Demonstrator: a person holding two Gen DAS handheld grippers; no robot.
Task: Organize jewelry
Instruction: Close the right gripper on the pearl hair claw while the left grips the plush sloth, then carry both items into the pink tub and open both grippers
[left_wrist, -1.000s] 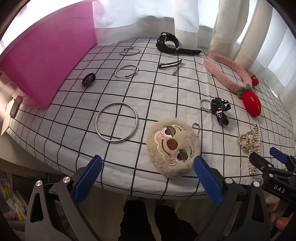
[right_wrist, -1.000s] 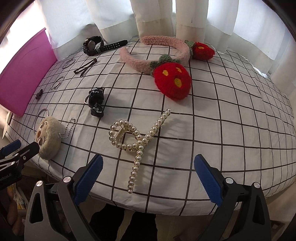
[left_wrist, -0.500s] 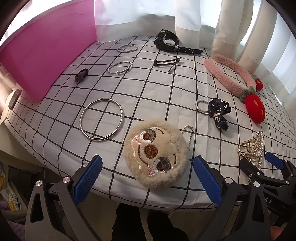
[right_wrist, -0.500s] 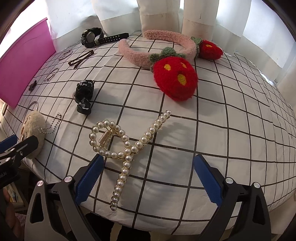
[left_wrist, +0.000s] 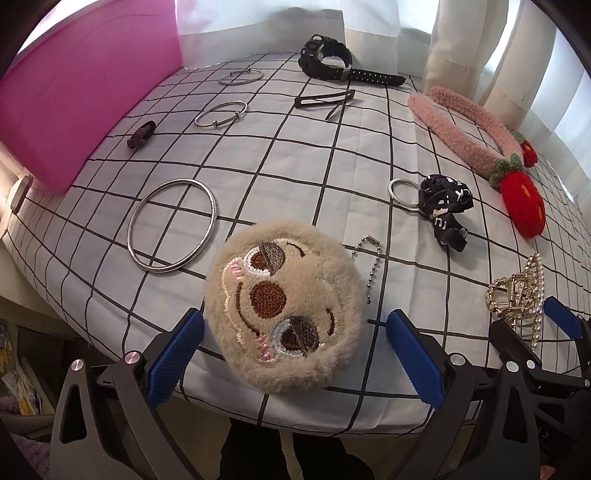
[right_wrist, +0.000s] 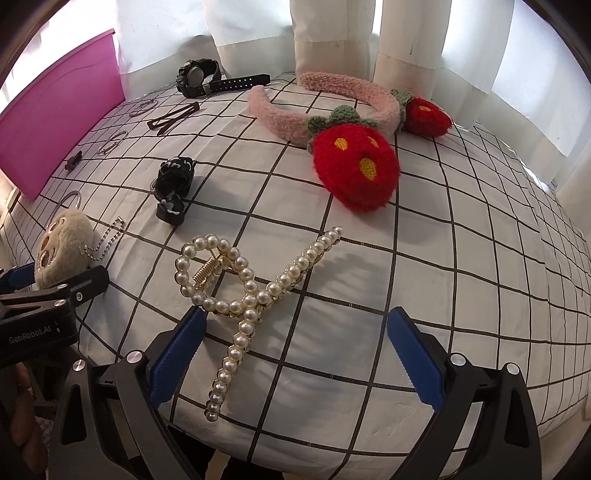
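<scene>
On the left, the left gripper (left_wrist: 293, 354) has its blue fingers spread wide either side of the plush sloth charm (left_wrist: 282, 304), which lies face-up near the front edge of the checked cloth (left_wrist: 332, 155); it looks light, soft and squashy, so a squeeze across its round body should hold, leaving the bead chain (left_wrist: 369, 266) trailing. To the right, the right gripper (right_wrist: 293, 354), also spread, straddles the lower arm of the pearl hair claw (right_wrist: 243, 291), which seems rigid, slippery and breakable, best pinched near its gold spring hinge.
</scene>
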